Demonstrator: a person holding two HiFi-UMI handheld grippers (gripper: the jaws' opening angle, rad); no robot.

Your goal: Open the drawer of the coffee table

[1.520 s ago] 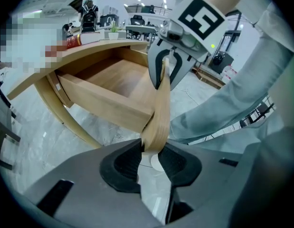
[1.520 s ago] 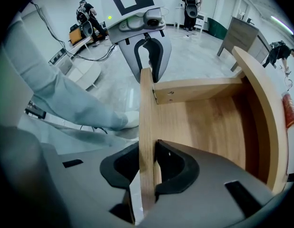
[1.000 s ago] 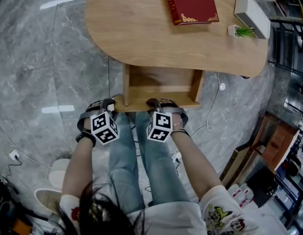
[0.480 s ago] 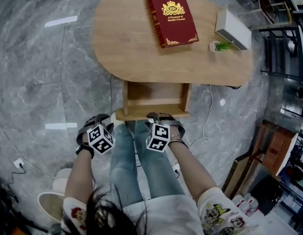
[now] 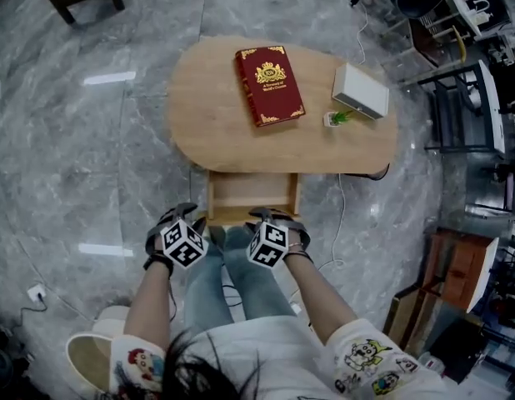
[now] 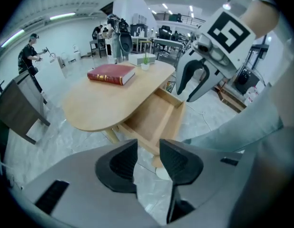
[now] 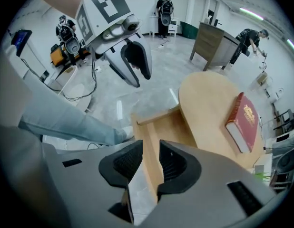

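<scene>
Both your left gripper (image 5: 187,217) and right gripper (image 5: 268,217) have lifted away from the front edge of the drawer (image 5: 251,195) since a second ago, and the coffee table (image 5: 209,115) now looks smaller, at upper centre. Each pair of jaws stands slightly apart, empty; the pulled-out drawer lies just above them at frame centre.

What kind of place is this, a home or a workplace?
Probably a large open workplace, not a home: a polished grey stone floor, desks and office chairs behind the oval light-wood coffee table, and long ceiling strip lights.
</scene>
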